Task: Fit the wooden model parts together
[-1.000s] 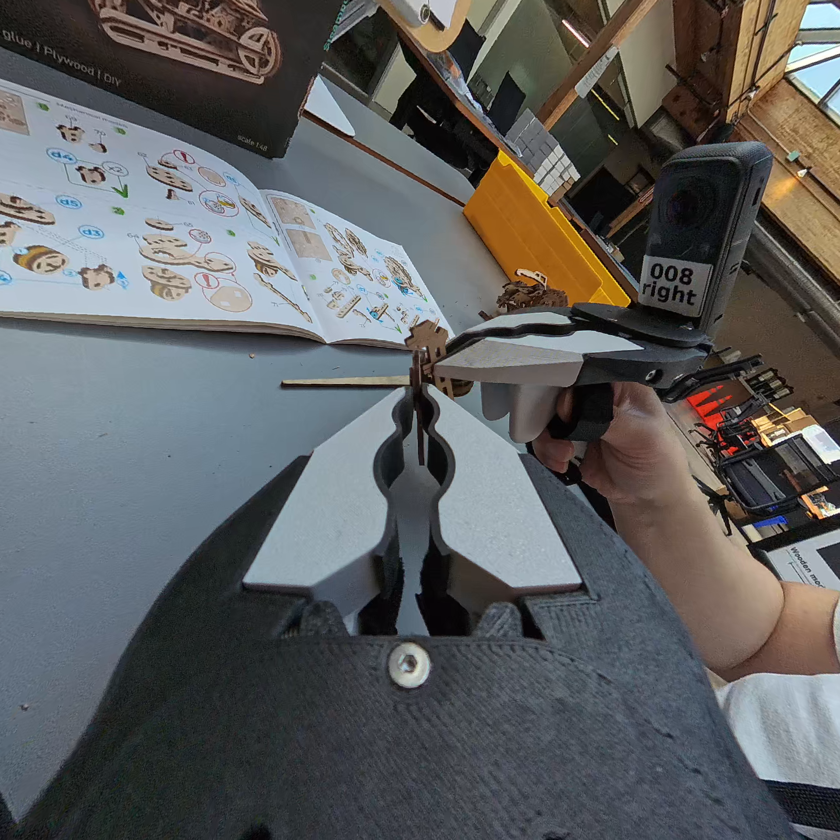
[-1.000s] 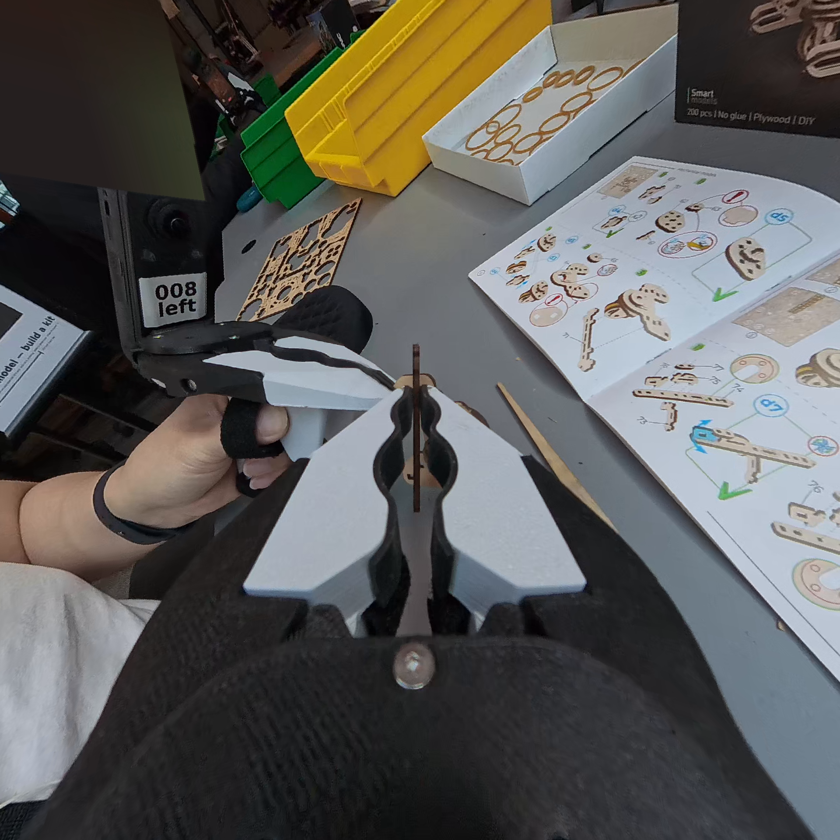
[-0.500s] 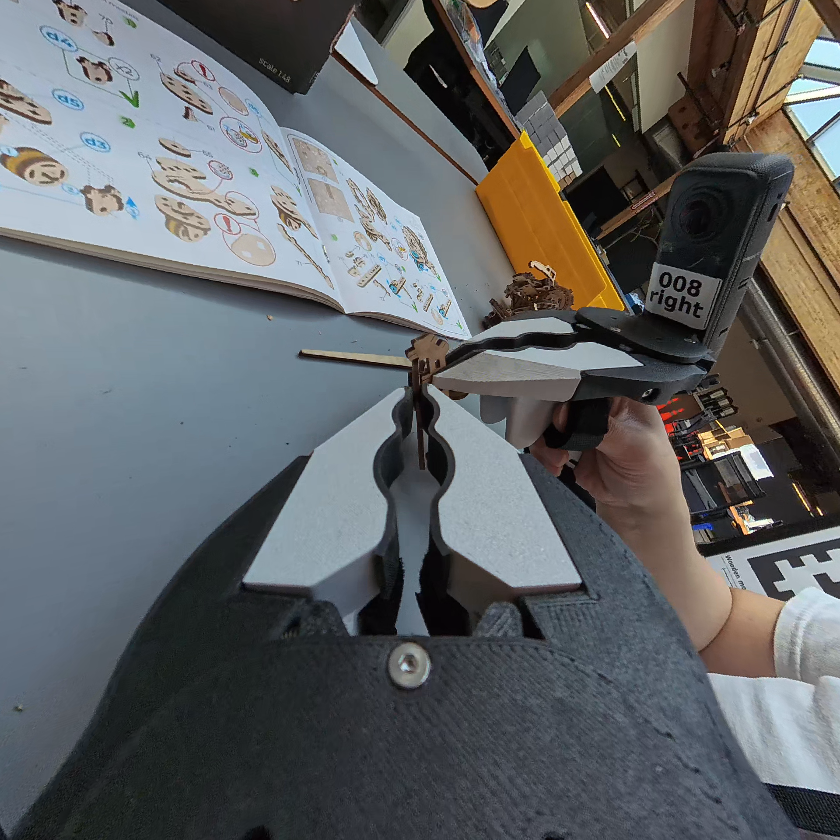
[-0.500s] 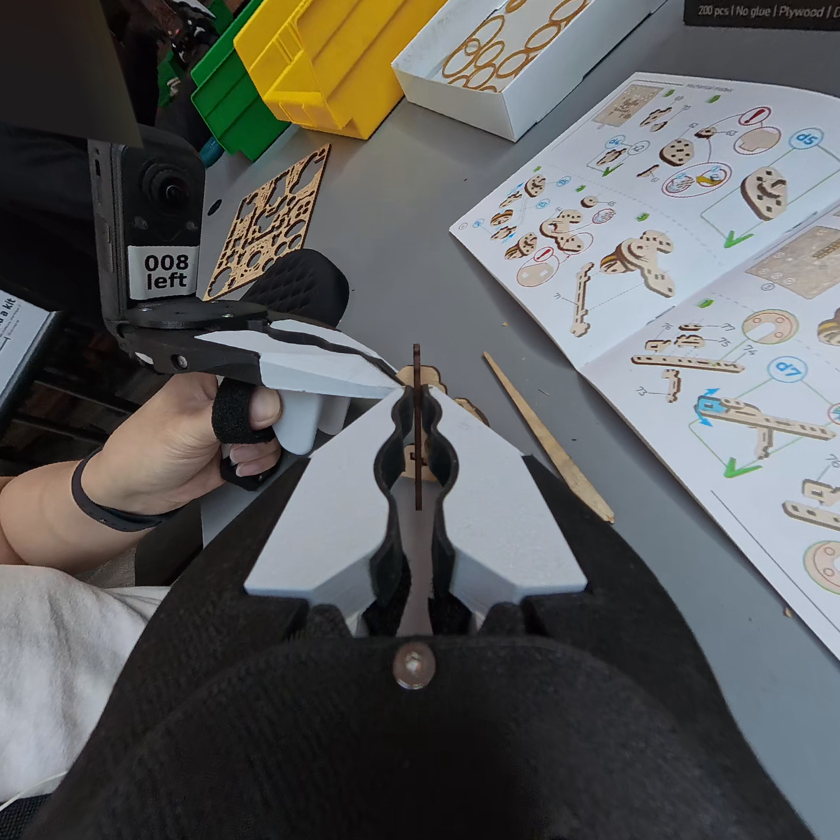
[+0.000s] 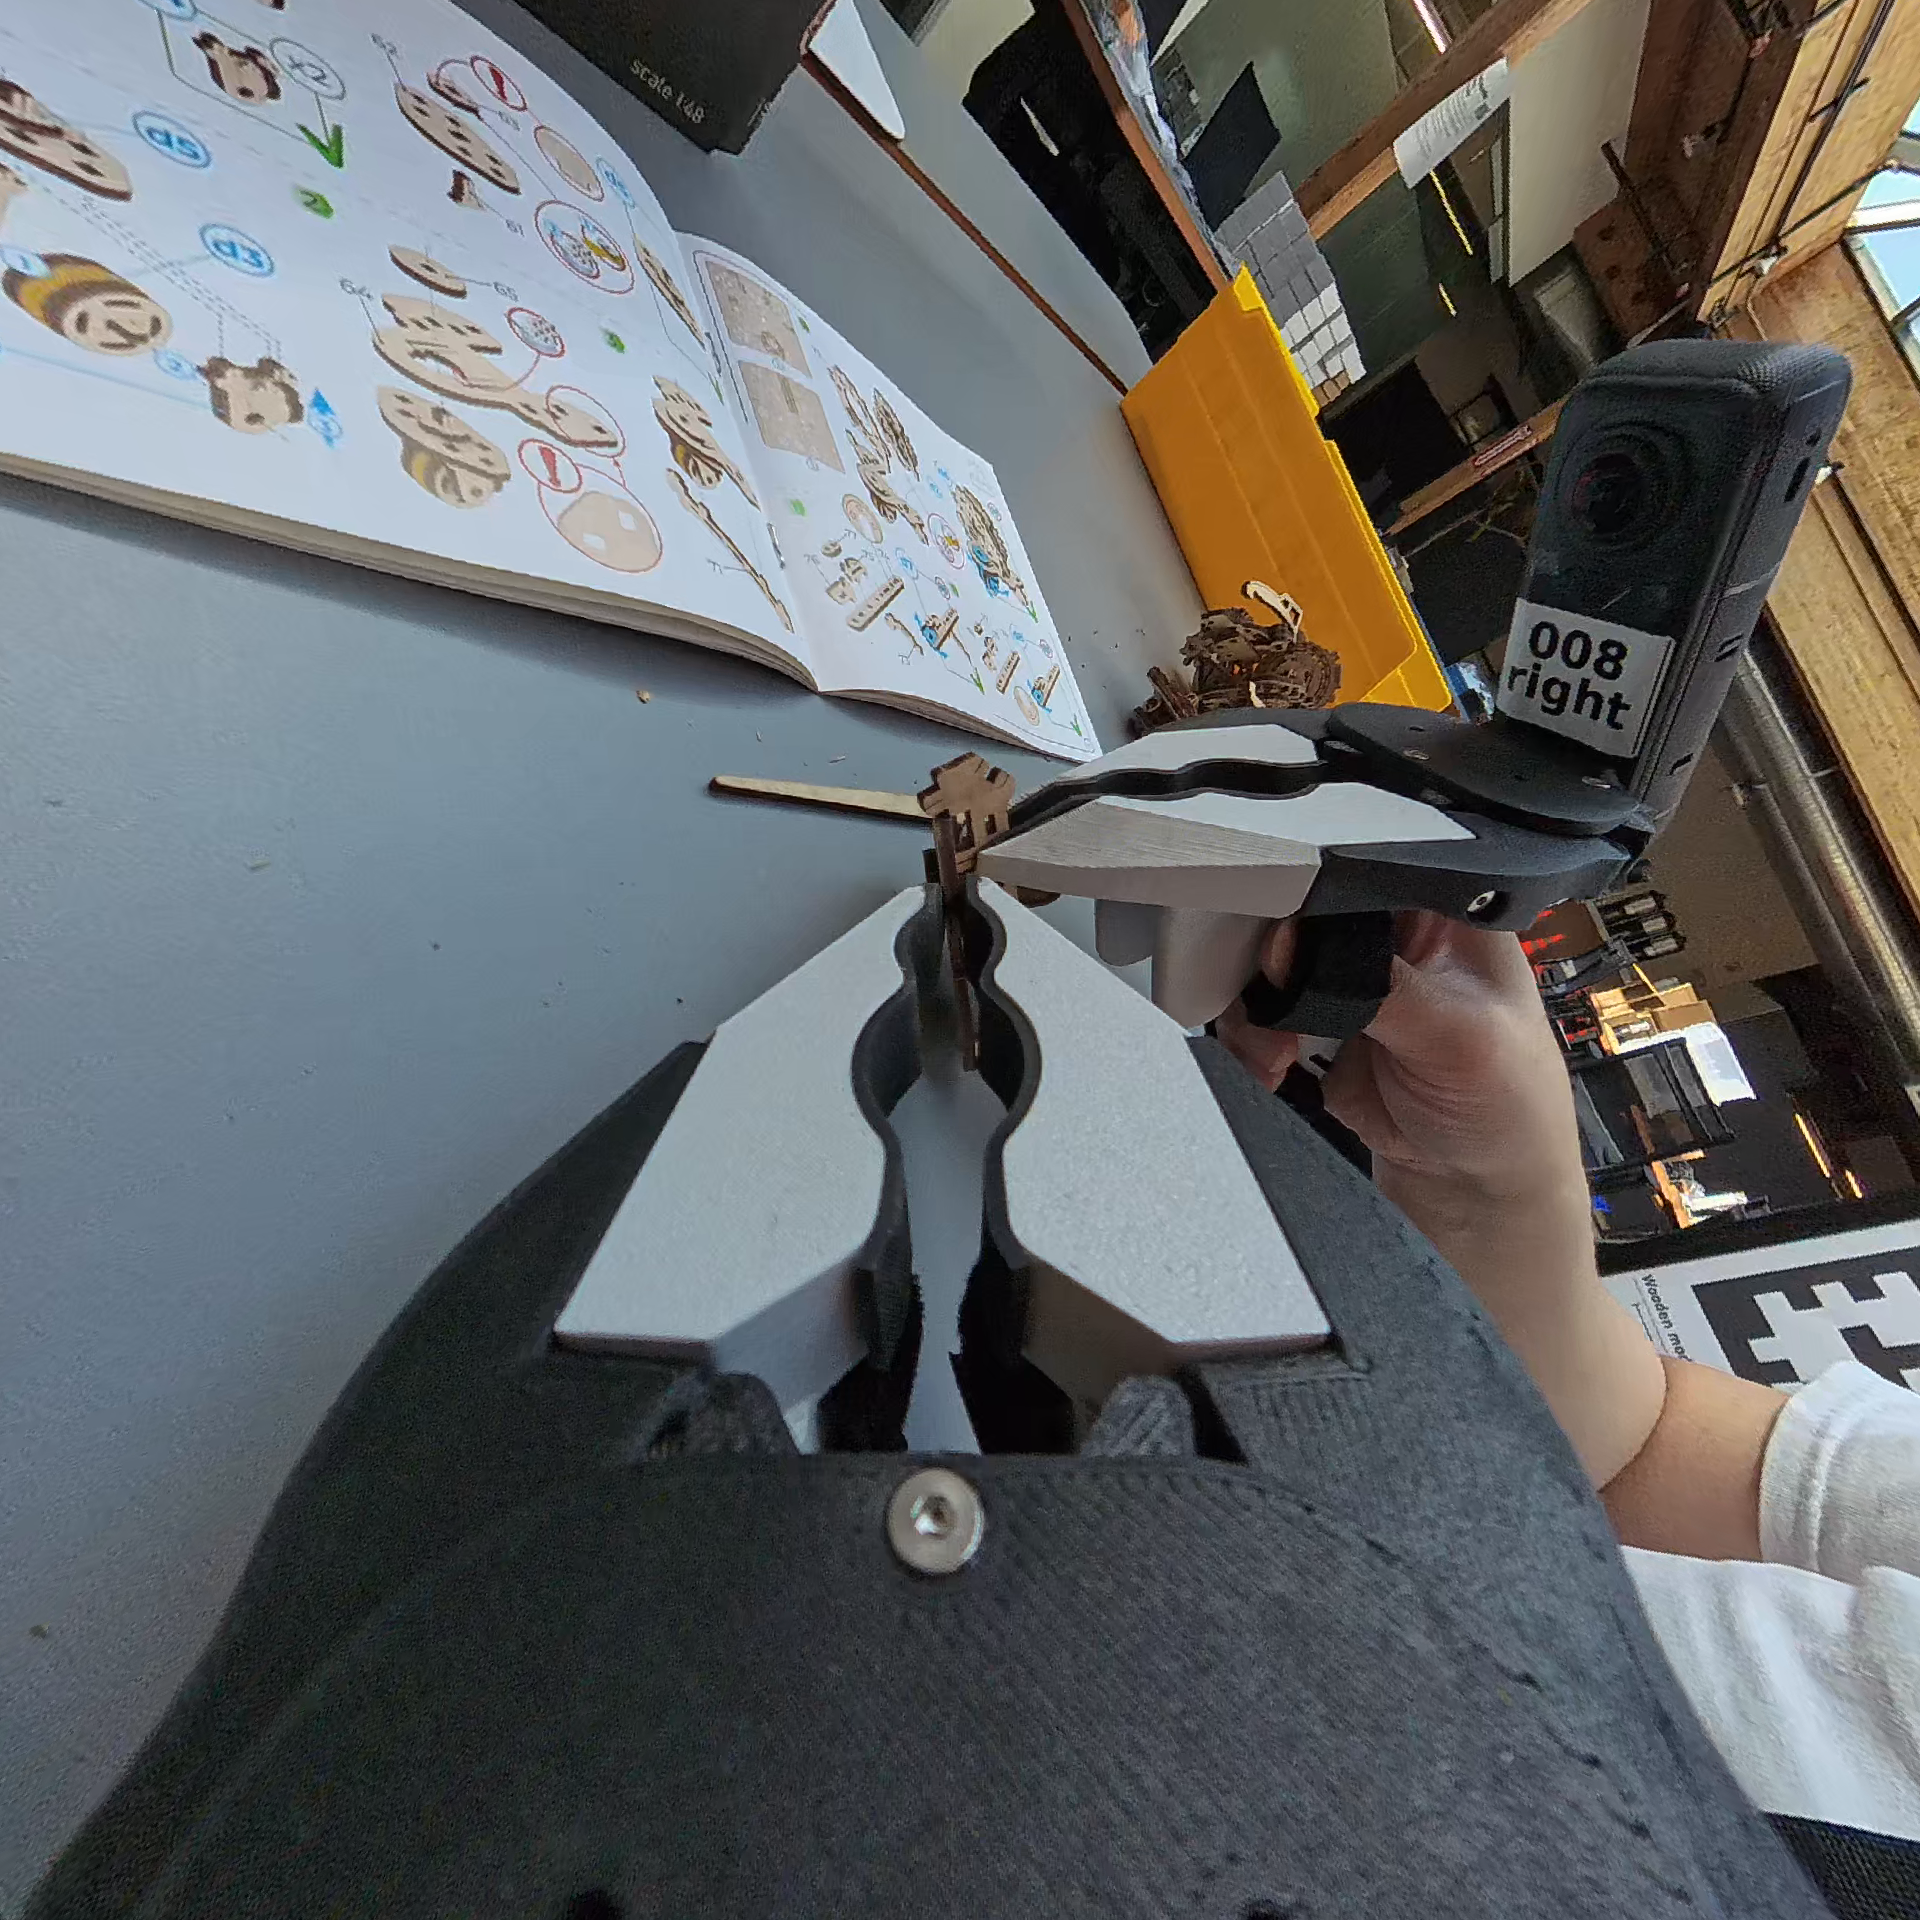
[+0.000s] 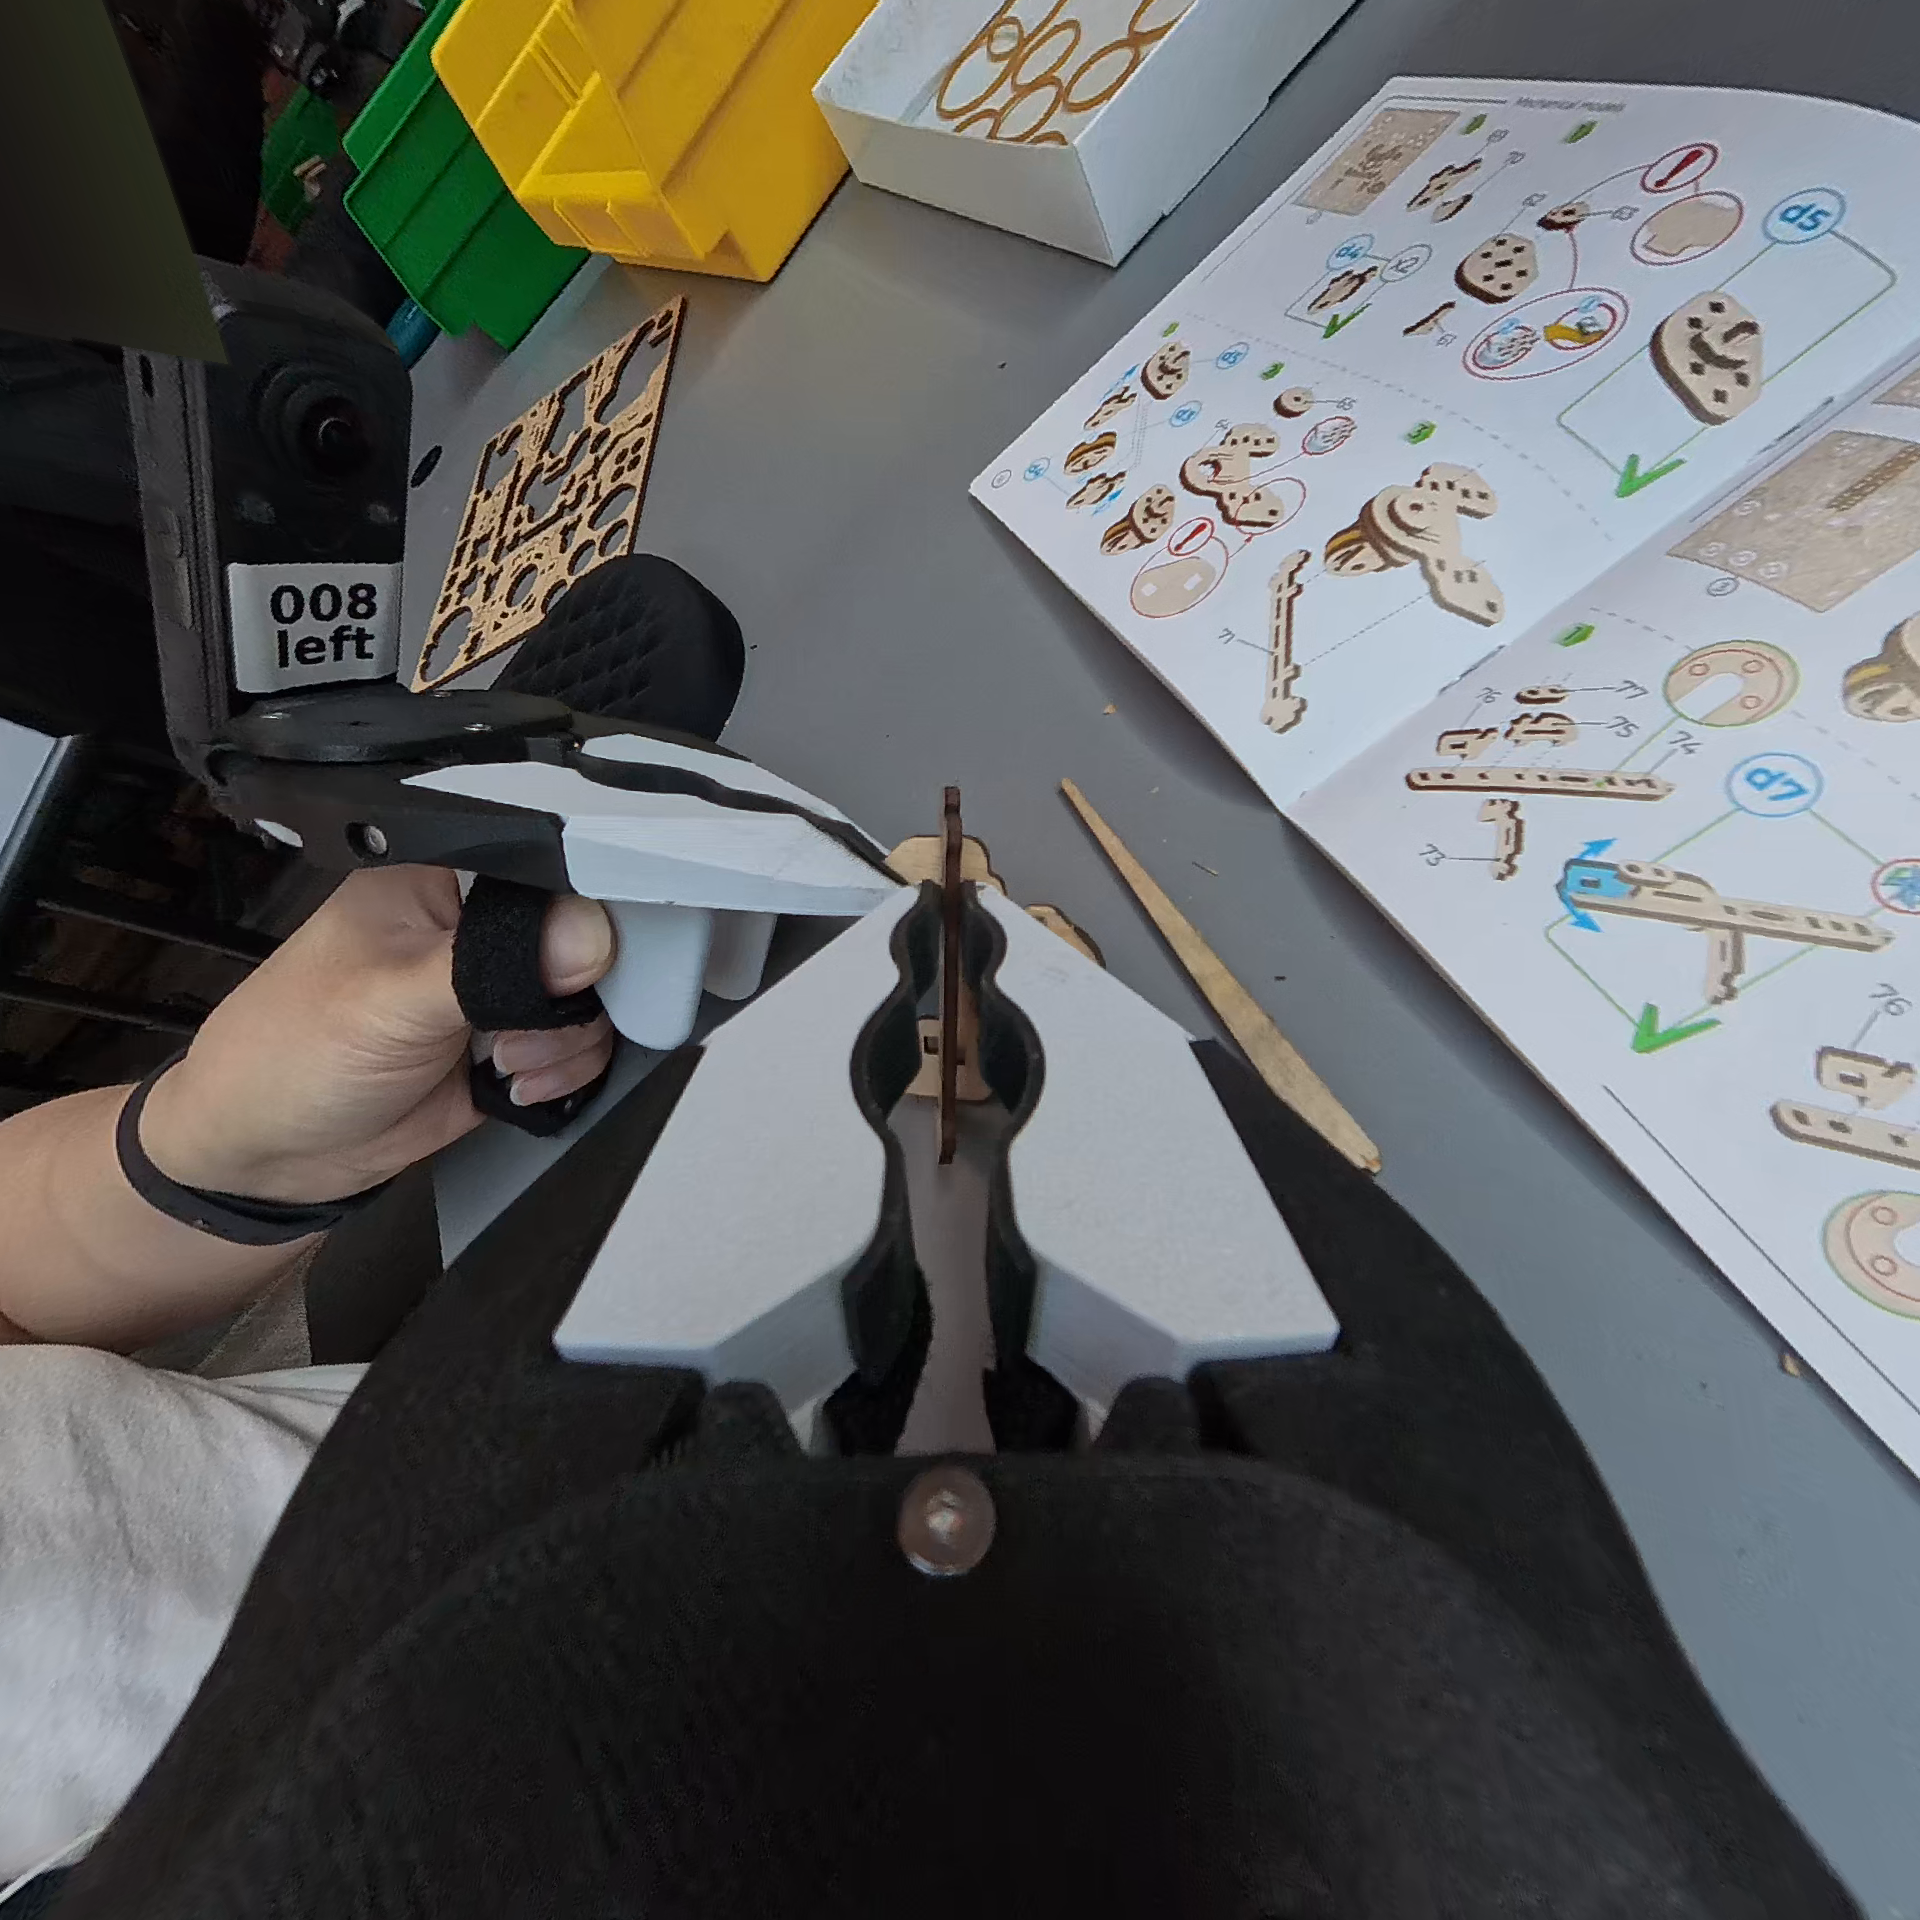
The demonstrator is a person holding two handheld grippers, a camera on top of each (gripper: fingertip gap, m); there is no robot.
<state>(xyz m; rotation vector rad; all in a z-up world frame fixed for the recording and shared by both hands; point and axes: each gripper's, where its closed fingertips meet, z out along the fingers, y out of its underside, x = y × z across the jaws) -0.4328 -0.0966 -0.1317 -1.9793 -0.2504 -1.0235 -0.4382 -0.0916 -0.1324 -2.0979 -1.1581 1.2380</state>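
Your left gripper [image 5: 951, 914] and right gripper [image 6: 945, 904] each clamped 1 wooden part [image 6: 949, 966], tips meeting above open desk [image 5: 312, 883]; a wooden stick [image 6: 1216, 977] lay near the manual [image 6: 1558, 520].

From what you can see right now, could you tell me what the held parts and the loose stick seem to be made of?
Both held parts look like thin unfinished plywood: pale faces, dark, apparently laser-burnt edges. The stick looks like bare pale wood, matt, tapering to a point.

Left gripper [image 5: 948, 914] and right gripper [image 6: 948, 904] both clamped, tips meeting at right angles above table
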